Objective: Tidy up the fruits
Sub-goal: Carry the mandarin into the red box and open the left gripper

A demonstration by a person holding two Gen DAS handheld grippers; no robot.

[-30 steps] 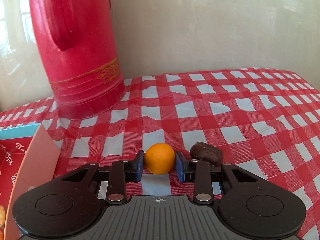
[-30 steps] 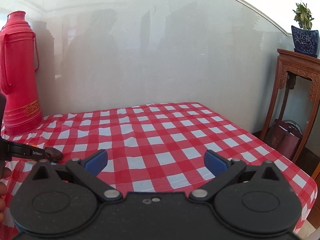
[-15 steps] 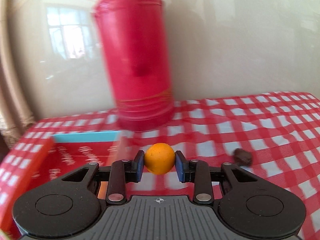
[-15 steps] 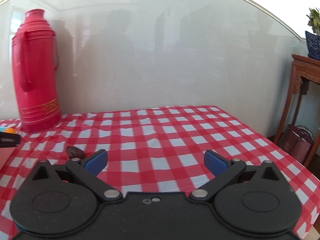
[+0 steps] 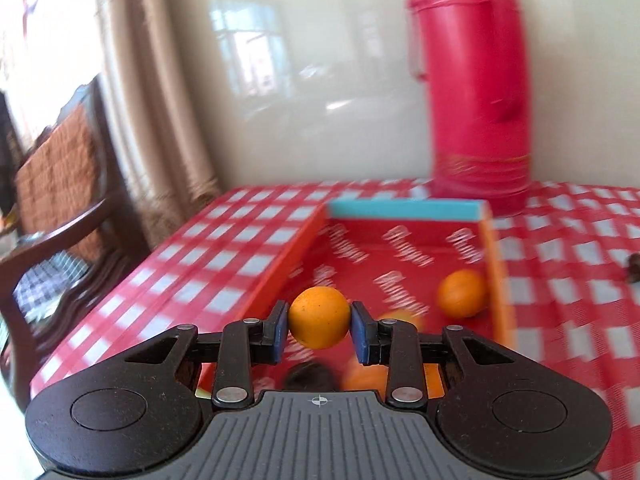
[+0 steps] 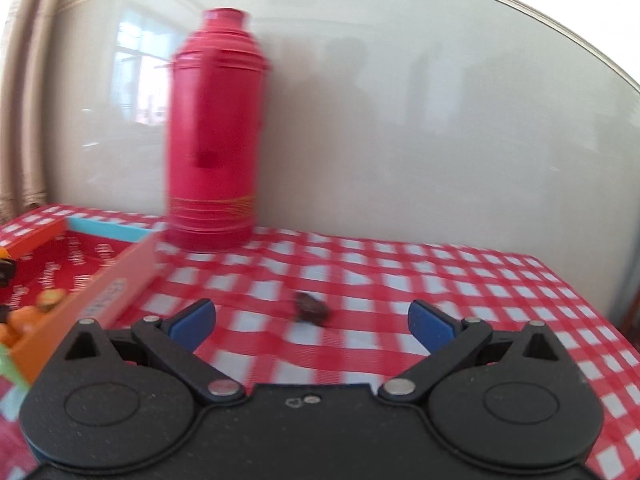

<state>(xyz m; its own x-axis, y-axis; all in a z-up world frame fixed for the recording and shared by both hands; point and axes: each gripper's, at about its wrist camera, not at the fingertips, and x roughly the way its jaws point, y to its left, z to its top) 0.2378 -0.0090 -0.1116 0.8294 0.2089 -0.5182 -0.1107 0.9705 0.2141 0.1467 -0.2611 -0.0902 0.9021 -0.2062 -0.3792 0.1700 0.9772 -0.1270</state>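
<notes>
Left wrist view. Left gripper (image 5: 319,326): jaws clenched on a small round orange fruit (image 5: 319,317), held above the near end of a shallow open cardboard box with red printed floor, orange sides and a pale blue far wall (image 5: 404,209). Box contents: a second orange fruit (image 5: 461,293) at 2 o'clock from the held one, against the right wall; more orange pieces and a dark item below the jaws, blurred. Tall red plastic thermos flask (image 5: 474,88) stands just past the box's far right corner on the red-and-white checked surface (image 5: 580,280).

Right wrist view. Right gripper (image 6: 312,320): jaws released, wide apart, nothing between them. Small dark brown fruit (image 6: 311,309) lies on the cloth at 12 o'clock. Box at 9 o'clock.

Change: a second ago the orange fruit sat low over the cloth beside the dark fruit; now over the box.
</notes>
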